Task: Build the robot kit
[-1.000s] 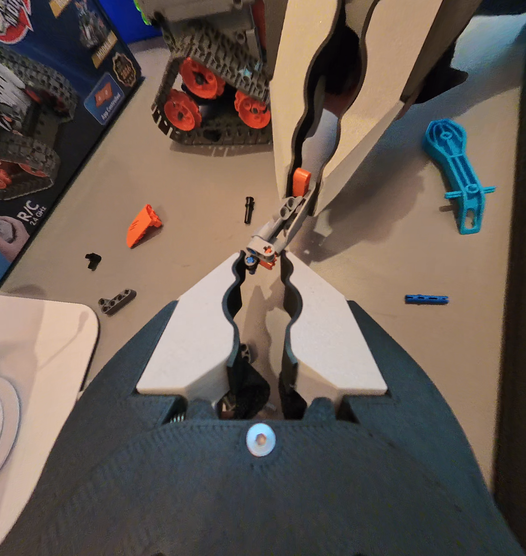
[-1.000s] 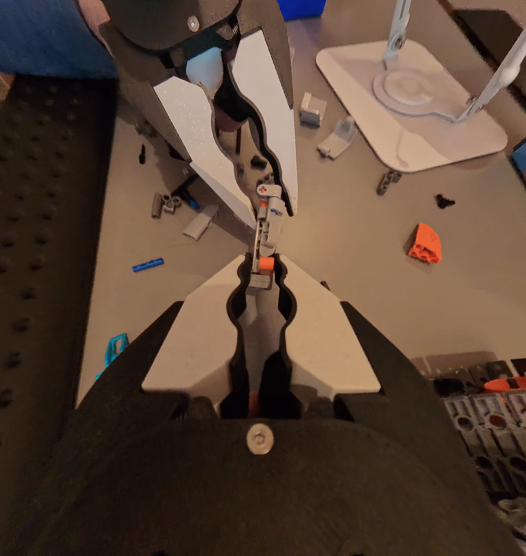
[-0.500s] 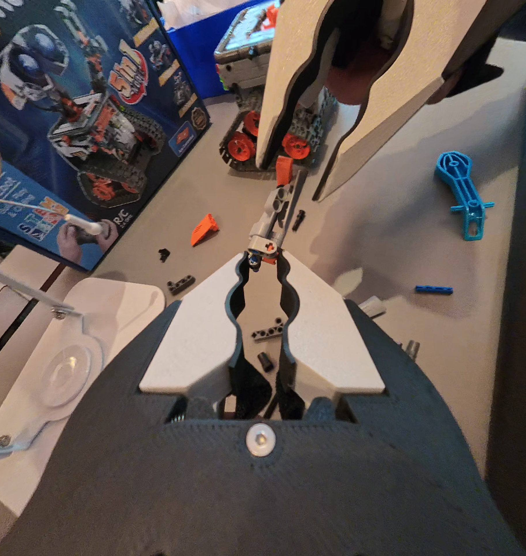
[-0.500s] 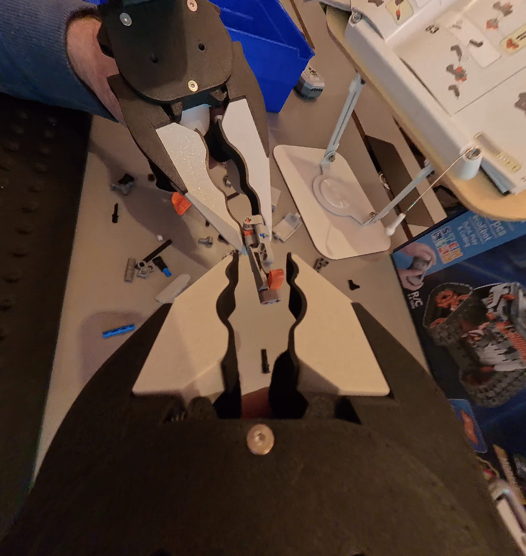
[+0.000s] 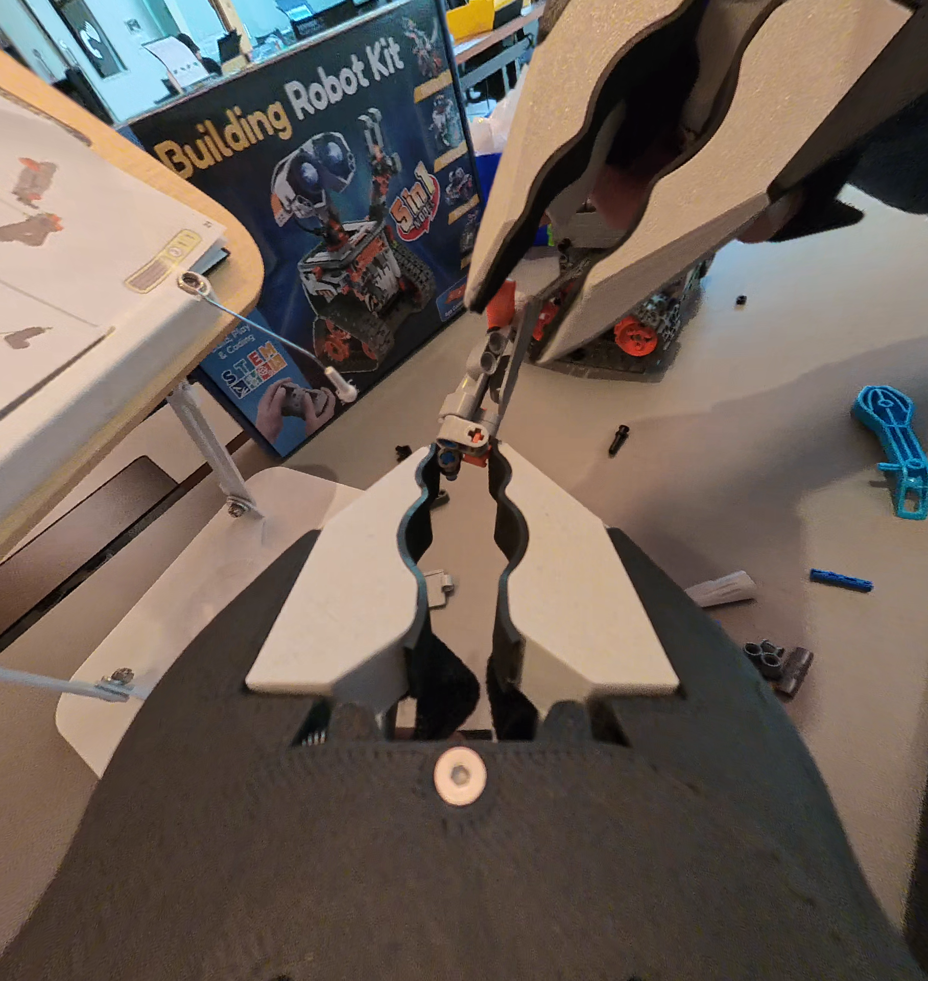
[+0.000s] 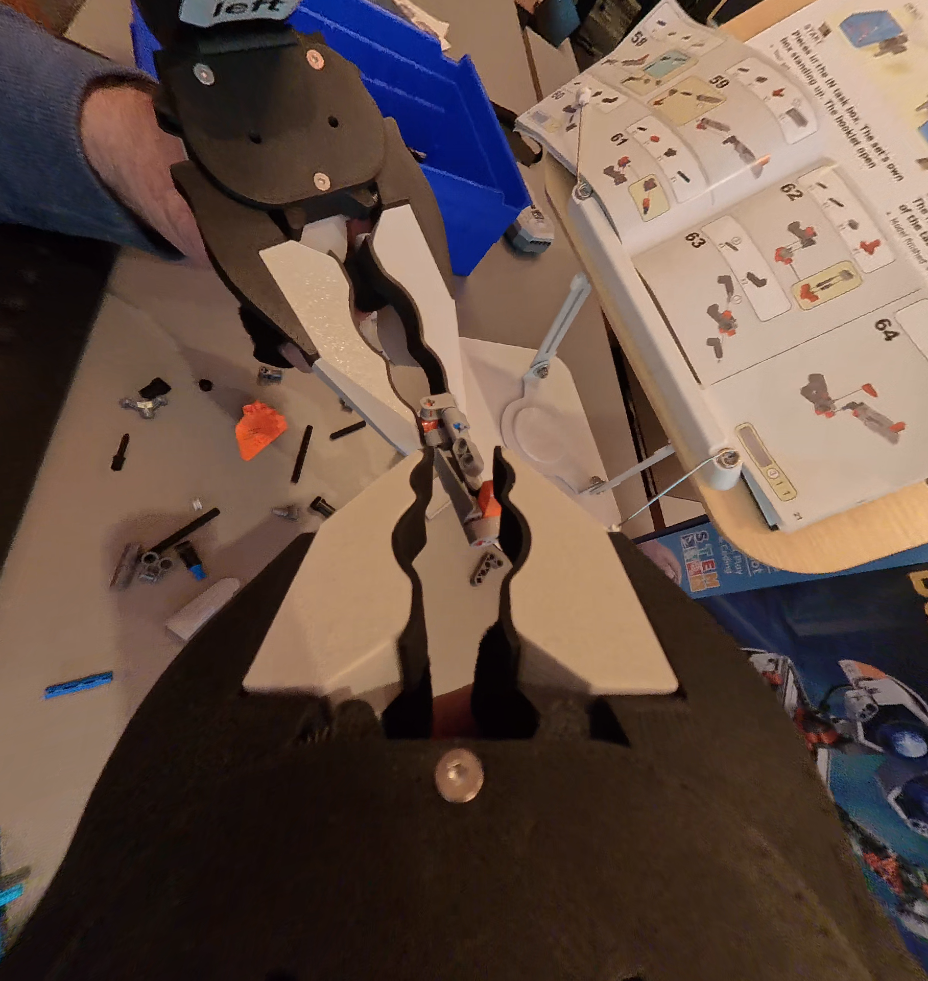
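Observation:
A slim grey brick assembly (image 5: 477, 393) with orange bits hangs in the air between the two grippers. My left gripper (image 5: 461, 456) is shut on its near end, where a small blue pin and a red axle end show. My right gripper (image 6: 461, 459) is open, and the assembly's (image 6: 459, 451) orange-capped end lies loose between its jaws, close to the right finger. In the left wrist view the right gripper (image 5: 509, 332) comes down from the top. In the right wrist view the left gripper (image 6: 430, 419) comes in from the upper left, held by a hand in a blue sleeve.
A dark blue kit box (image 5: 345, 212) and a tracked vehicle model (image 5: 636, 334) stand behind. An open instruction booklet (image 6: 769, 265) sits on a white stand (image 5: 185, 584). A blue bin (image 6: 440, 132), a turquoise tool (image 5: 897, 451) and loose small pieces (image 6: 260, 430) lie on the grey table. Tip to tip, the grippers are about 4 centimeters apart.
My right gripper has let go of the assembly's orange end and opened. Both grippers have risen and tilted up, bringing the box and booklet into view. The left keeps its grip.

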The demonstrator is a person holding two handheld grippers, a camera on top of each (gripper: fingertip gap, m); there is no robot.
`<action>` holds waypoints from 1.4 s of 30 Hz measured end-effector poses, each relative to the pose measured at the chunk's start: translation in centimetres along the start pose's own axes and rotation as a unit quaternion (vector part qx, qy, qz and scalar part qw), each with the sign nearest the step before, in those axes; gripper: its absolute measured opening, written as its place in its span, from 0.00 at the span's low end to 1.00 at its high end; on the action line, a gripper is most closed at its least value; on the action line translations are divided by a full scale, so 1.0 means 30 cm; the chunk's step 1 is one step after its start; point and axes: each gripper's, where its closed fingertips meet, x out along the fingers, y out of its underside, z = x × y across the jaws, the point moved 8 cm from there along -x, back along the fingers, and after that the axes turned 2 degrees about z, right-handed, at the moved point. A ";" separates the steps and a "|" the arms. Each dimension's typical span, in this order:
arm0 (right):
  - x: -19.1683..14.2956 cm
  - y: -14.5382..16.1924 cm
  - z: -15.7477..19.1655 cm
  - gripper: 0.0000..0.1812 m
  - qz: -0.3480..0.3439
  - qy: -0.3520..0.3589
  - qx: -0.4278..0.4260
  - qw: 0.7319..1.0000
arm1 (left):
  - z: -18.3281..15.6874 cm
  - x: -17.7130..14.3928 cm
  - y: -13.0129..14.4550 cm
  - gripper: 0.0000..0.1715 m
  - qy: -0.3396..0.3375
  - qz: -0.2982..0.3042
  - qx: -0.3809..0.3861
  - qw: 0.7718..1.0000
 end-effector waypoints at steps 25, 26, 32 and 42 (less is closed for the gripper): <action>0.012 0.040 -0.033 0.10 -0.048 -0.024 0.056 0.997 | 0.021 0.012 0.016 0.10 -0.049 -0.014 0.064 0.997; 0.009 0.039 -0.033 0.11 -0.050 -0.030 0.062 0.996 | 0.018 0.011 0.013 0.10 -0.061 -0.014 0.082 0.995; 0.031 0.065 -0.029 0.15 -0.021 -0.058 0.086 0.994 | -0.039 0.015 -0.002 0.10 -0.090 -0.014 0.206 0.974; 0.037 0.119 -0.019 0.08 -0.018 -0.157 0.156 0.975 | -0.090 0.030 0.001 0.10 -0.115 0.003 0.321 0.940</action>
